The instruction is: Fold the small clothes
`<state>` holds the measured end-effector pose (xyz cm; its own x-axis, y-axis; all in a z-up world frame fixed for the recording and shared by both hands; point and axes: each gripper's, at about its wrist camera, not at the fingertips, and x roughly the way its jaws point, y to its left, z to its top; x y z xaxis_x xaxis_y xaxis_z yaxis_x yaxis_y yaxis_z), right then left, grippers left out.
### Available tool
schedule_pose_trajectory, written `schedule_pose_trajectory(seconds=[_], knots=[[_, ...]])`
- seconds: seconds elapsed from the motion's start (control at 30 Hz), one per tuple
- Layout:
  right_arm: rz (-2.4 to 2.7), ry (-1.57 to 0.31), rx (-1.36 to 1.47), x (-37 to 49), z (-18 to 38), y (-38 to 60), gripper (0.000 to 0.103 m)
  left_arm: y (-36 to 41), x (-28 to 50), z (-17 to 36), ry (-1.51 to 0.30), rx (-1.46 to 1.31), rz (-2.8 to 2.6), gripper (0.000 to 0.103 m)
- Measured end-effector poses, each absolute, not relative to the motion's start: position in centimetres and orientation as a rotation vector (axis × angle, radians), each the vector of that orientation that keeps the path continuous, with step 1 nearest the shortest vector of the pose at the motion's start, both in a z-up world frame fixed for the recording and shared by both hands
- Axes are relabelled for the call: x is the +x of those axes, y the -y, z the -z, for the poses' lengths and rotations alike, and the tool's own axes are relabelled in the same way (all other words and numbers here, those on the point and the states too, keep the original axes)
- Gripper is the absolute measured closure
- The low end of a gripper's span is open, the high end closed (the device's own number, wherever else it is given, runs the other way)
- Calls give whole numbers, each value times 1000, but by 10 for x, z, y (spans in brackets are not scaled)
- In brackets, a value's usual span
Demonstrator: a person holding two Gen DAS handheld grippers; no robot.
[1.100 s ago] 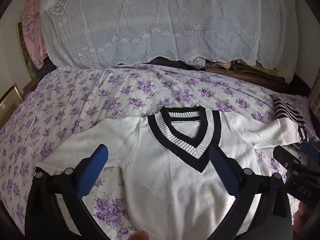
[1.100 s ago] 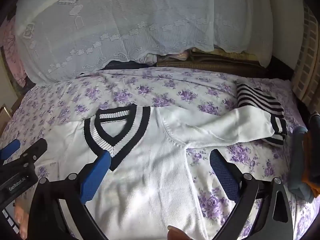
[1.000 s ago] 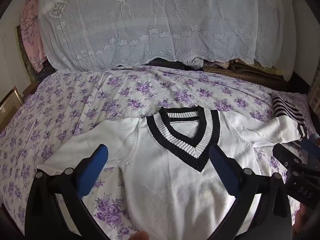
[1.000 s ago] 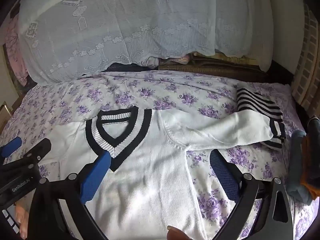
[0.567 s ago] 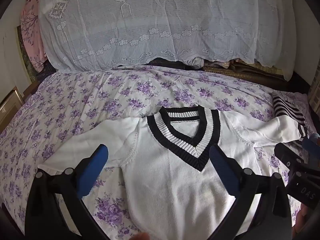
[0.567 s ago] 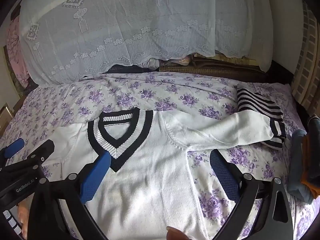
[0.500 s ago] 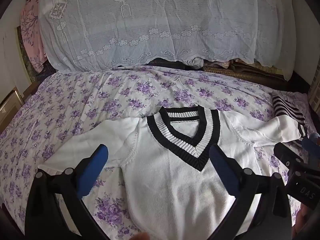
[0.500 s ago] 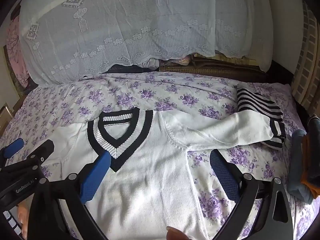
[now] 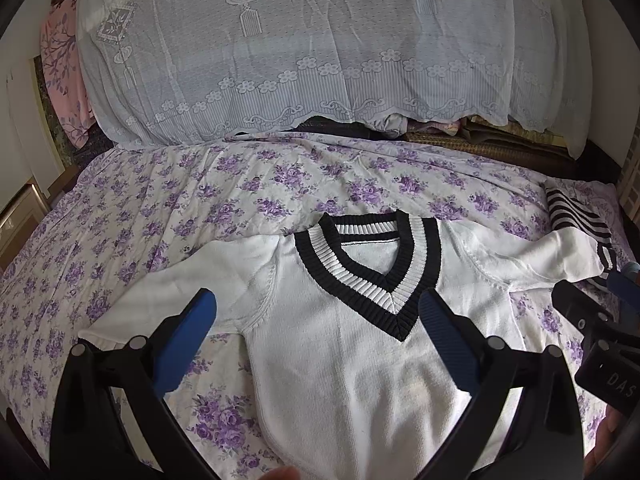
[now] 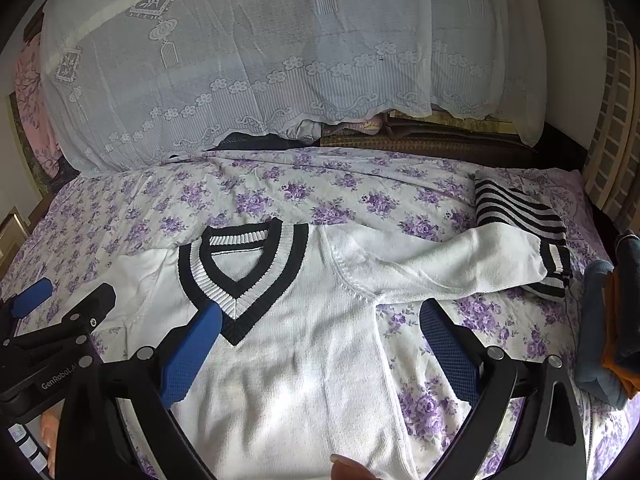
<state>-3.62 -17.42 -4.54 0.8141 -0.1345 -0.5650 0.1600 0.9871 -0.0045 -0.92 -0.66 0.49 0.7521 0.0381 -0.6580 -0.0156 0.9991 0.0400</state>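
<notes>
A small white knit sweater [image 9: 352,360] [image 10: 288,360] with a black-and-white V-neck collar [image 9: 372,264] [image 10: 240,268] lies flat, front up, on the purple-flowered bedsheet [image 9: 168,216] [image 10: 280,196]. Both sleeves are spread out; the right sleeve [image 10: 440,264] ends in a striped cuff near a striped folded garment [image 10: 516,208]. My left gripper [image 9: 316,312] hovers open above the sweater's chest and left sleeve, holding nothing. My right gripper [image 10: 320,324] hovers open above the sweater's right side, also empty. Each gripper shows at the edge of the other's view.
A tall heap under a white lace cover [image 9: 320,48] [image 10: 260,52] fills the back of the bed. Folded blue and orange clothes [image 10: 612,320] sit at the right edge. Pink cloth [image 9: 64,72] hangs at the far left. A fingertip [image 10: 348,468] shows at the bottom.
Both views have shifted only slightly; the right gripper's view has drifted a little so the sweater sits marginally to the right. The sweater and both grippers' jaws are unchanged.
</notes>
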Motion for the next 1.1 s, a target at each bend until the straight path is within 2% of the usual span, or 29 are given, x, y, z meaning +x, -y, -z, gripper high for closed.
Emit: schedule_pose_trajectory(seconds=[1.1], knots=[[152, -598, 47, -38, 43, 173, 3, 6, -10, -4, -722, 37, -32, 4]])
